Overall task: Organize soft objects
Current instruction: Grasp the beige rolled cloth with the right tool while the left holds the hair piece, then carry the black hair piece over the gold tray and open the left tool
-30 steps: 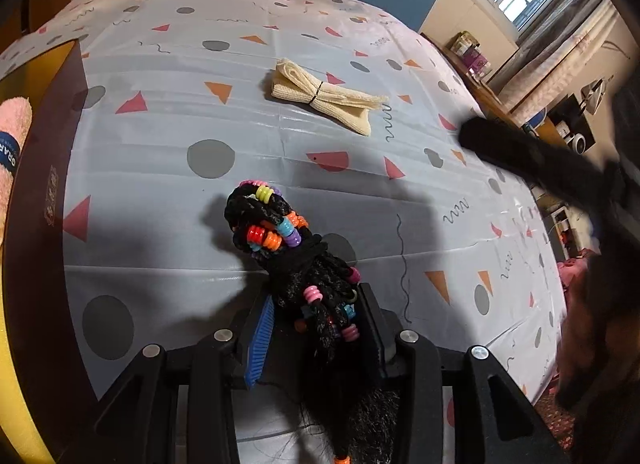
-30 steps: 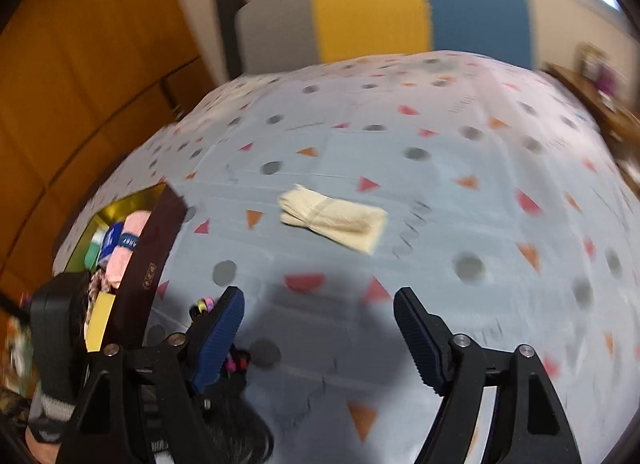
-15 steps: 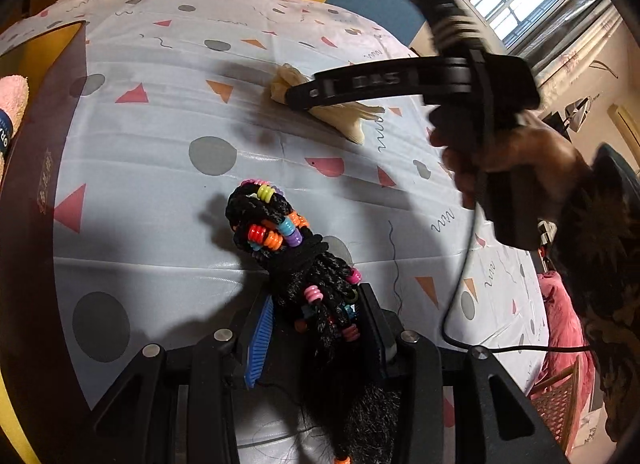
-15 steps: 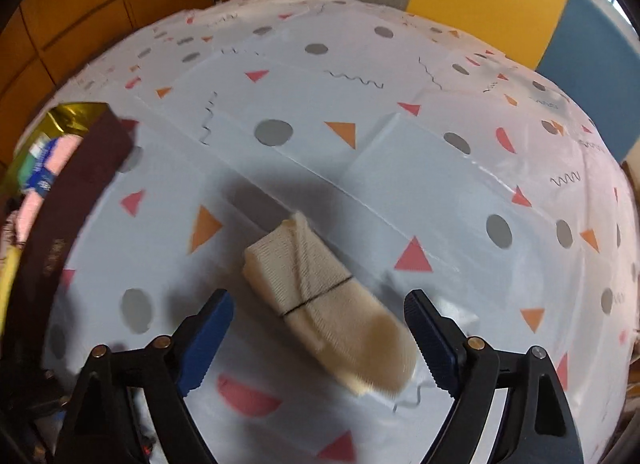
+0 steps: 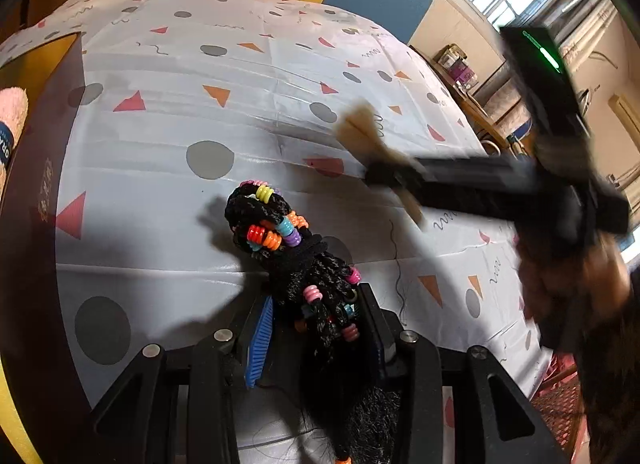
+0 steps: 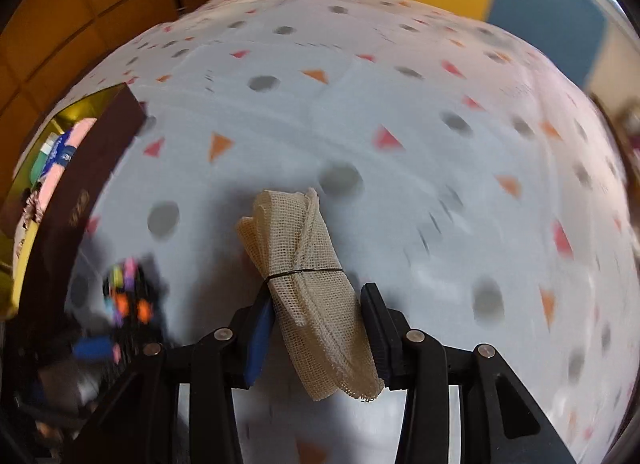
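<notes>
Since the earlier frames, left-wrist view: the right gripper (image 5: pixel 384 178) has dropped onto the gauze bundle (image 5: pixel 362 132) at mid-table; the left gripper (image 5: pixel 316 328) stays clamped on the beaded braid (image 5: pixel 296 256), near edge.

Right-wrist view: its jaws have just been closing and pinch the bundle below its tie. It looks light, soft and compressible, best held at the banded waist.

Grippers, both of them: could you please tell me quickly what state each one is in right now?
Left gripper: shut on the beaded black braid bundle.
Right gripper: jaws have just been closing, now shut on the tied cream gauze bundle.
</notes>
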`<state>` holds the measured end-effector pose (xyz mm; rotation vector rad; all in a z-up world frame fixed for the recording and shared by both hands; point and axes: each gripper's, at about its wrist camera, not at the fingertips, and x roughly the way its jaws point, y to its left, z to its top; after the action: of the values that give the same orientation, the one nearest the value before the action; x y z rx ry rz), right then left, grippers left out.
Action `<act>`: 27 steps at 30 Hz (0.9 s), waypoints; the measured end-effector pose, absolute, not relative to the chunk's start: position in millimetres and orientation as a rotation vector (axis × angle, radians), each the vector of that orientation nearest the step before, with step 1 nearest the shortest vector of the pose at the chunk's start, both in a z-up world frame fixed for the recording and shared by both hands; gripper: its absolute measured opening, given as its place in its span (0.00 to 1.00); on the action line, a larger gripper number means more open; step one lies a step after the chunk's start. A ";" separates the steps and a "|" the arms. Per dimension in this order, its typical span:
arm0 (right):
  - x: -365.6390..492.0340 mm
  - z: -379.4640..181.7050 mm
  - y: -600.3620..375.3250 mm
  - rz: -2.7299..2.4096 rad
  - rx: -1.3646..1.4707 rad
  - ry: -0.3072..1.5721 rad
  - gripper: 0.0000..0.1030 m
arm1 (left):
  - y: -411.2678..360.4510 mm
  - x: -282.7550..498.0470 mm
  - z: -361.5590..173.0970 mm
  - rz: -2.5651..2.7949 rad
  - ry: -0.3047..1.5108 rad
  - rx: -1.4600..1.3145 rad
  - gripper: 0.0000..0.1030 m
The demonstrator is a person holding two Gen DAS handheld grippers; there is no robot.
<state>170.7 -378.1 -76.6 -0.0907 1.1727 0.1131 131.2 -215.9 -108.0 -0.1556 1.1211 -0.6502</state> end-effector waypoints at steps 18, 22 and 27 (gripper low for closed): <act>87.9 -100.8 -367.6 0.101 0.014 1.079 0.86 | -220.0 103.4 -97.7 -0.586 1.066 0.028 0.38; 90.3 -99.7 -375.5 0.122 0.133 1.070 0.87 | -216.8 92.9 -91.9 -0.581 1.032 0.065 0.38; 90.0 -98.5 -375.2 0.101 0.134 1.057 0.58 | -212.2 80.4 -80.8 -0.589 0.988 0.090 0.38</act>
<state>90.0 -375.2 -98.5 0.1342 1.0565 0.1012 80.4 -212.2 -80.8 0.0899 0.9884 -0.5892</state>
